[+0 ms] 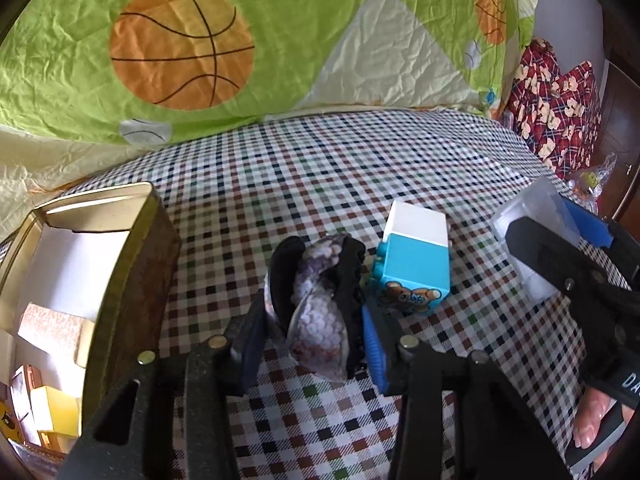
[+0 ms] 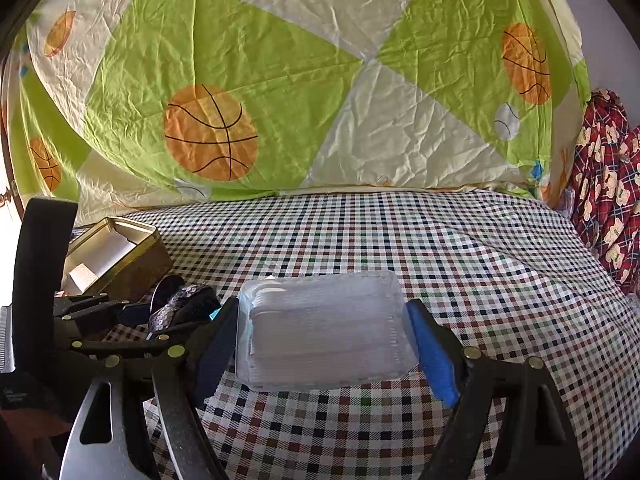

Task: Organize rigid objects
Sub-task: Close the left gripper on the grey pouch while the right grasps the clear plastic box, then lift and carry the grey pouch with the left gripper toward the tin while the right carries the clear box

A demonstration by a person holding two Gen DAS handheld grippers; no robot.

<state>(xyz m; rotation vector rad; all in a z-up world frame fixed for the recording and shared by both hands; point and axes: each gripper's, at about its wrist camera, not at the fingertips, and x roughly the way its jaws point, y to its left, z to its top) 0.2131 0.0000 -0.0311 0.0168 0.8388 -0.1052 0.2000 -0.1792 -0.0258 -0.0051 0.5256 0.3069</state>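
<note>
Tin [image 1: 132, 264] open, holding small boxes [image 1: 52, 324]; clear case [image 2: 324, 328] holding white stack.

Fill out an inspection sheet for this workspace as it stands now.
Surface: checked cloth over the table.
Job's things: open gold metal tin at left, small boxes inside; purple sequinned round object; blue and white toy block with a bear print beside it; clear plastic box of white sheets.
Clutter: small plastic bag at far right.
Grippers: left hand-held gripper shut on the sequinned object; right hand-held gripper closed on the clear box.
Cables: nothing seen.
Surroundings: green and cream basketball-print quilt behind; red bear-print fabric at right.
</note>
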